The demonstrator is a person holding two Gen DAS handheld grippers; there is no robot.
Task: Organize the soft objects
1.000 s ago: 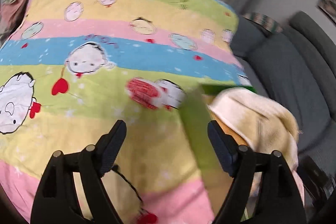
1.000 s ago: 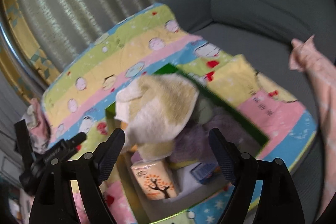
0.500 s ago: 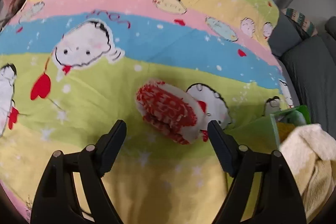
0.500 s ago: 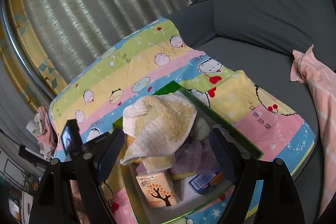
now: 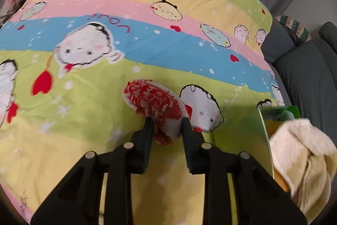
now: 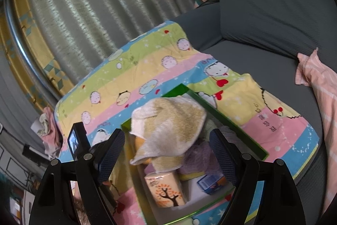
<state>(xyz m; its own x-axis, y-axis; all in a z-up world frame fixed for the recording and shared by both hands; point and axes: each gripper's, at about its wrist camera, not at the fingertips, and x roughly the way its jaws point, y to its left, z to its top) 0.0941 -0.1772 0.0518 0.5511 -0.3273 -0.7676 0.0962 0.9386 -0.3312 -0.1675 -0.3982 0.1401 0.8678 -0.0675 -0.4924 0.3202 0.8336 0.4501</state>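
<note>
Down onto the quilt (image 5: 84,119) my left gripper (image 5: 165,124) has come, its jaws just clamped on the near edge of the red-and-white fuzzy pad (image 5: 153,102) right ahead of it. It looks light, floppy, squashing easily, so I'd keep pinching the rim. Over the green box (image 6: 231,123), my right gripper (image 6: 168,158) hangs spread wide and empty.

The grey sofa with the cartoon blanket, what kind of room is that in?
Probably a living room at home: a grey sofa, a striped cartoon blanket spread over it, and long curtains behind.
</note>
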